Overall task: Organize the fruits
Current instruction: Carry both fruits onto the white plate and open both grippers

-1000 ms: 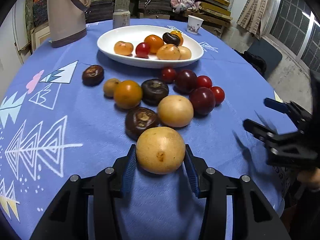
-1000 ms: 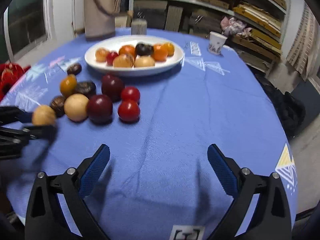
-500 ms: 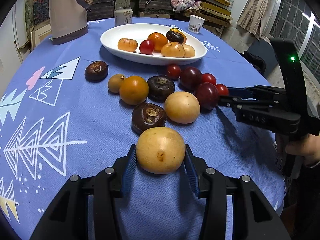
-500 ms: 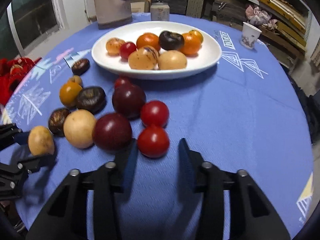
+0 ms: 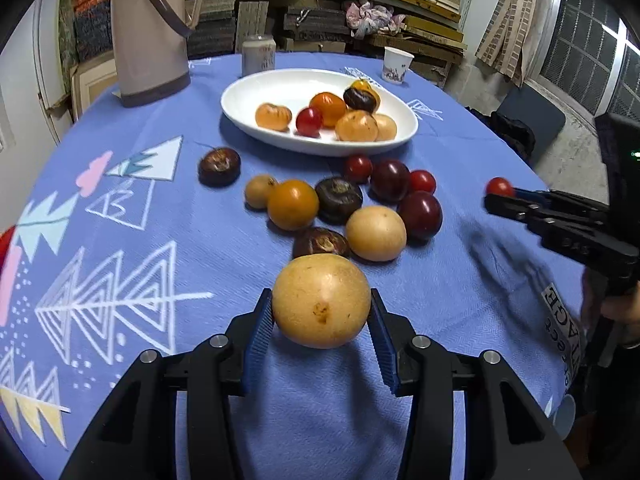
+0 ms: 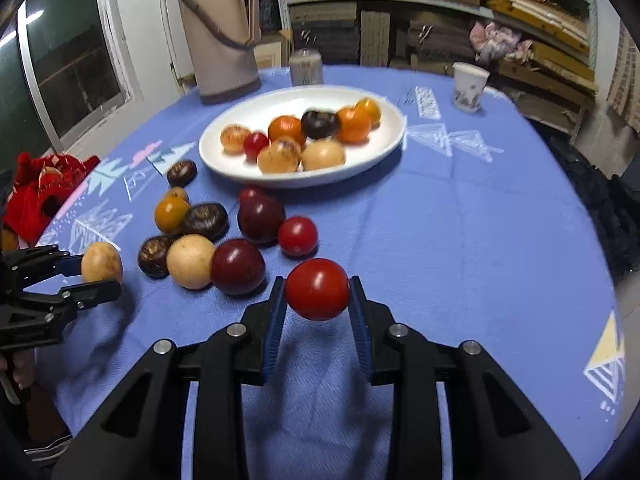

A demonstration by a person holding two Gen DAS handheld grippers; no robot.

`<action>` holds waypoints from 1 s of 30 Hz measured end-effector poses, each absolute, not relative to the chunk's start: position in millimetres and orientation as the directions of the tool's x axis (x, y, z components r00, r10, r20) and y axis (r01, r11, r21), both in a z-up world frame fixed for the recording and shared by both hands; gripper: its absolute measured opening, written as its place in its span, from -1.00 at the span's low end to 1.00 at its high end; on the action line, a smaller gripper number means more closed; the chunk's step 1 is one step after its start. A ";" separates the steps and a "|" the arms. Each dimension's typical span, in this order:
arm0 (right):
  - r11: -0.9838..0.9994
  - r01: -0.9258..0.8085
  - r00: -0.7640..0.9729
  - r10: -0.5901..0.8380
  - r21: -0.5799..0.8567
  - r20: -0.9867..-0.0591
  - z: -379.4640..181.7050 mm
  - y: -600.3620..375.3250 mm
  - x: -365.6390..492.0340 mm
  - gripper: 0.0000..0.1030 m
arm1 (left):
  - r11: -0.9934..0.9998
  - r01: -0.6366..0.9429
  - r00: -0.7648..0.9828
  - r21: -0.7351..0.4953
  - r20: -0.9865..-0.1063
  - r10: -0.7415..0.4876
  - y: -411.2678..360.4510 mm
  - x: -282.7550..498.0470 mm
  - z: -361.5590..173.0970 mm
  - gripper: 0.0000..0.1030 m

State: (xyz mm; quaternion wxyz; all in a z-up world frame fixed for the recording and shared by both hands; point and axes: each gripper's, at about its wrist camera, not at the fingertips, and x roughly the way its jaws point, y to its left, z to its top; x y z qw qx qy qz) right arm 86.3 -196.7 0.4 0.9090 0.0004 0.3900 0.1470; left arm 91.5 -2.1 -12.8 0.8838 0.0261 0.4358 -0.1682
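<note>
My left gripper (image 5: 321, 320) is shut on a tan round fruit (image 5: 321, 300) and holds it above the blue cloth. My right gripper (image 6: 317, 300) is shut on a red tomato (image 6: 317, 289), lifted off the cloth. The right gripper also shows in the left wrist view (image 5: 500, 196) at the right, the left gripper in the right wrist view (image 6: 100, 276) at the left. A white plate (image 5: 248, 92) at the back holds several fruits. Several loose fruits lie in a cluster before it, among them a dark plum (image 6: 237, 267) and a tan fruit (image 6: 190, 255).
A beige thermos jug (image 5: 150, 32), a tin can (image 5: 259, 54) and a paper cup (image 5: 394, 65) stand behind the plate. A lone dark fruit (image 5: 219, 166) lies to the left. A red cloth (image 6: 44, 188) lies at the table's left edge.
My right gripper shut on the red tomato, lifted it and drew back from the cluster. My left gripper rose with the tan fruit held.
</note>
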 end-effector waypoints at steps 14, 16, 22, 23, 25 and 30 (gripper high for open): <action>0.952 -0.278 0.708 0.295 0.131 -0.641 48.7 -199.8 121.1 -0.41 | 0.939 0.343 0.632 -0.037 -0.730 -0.260 -8.2 137.5 42.8 -0.09; 0.947 -0.288 0.699 0.309 0.142 -0.644 52.4 -193.8 141.3 -0.41 | 0.942 0.333 0.637 -0.037 -0.728 -0.253 -10.6 156.9 48.2 -0.09; 0.939 -0.311 0.663 0.327 0.150 -0.673 51.4 -168.4 204.9 -0.41 | 0.955 0.290 0.627 -0.061 -0.742 -0.237 -19.0 226.3 56.3 -0.09; 0.938 -0.310 0.661 0.330 0.156 -0.674 50.3 -164.9 214.0 -0.41 | 0.958 0.281 0.624 -0.061 -0.747 -0.231 -21.0 237.6 56.1 -0.09; 0.937 -0.312 0.656 0.333 0.158 -0.678 47.8 -156.6 233.9 -0.41 | 0.961 0.267 0.617 -0.065 -0.755 -0.223 -23.3 257.1 54.5 -0.09; 0.934 -0.321 0.636 0.337 0.160 -0.694 37.8 -139.9 272.1 -0.41 | 0.968 0.239 0.593 -0.073 -0.779 -0.205 -26.2 301.0 41.6 -0.09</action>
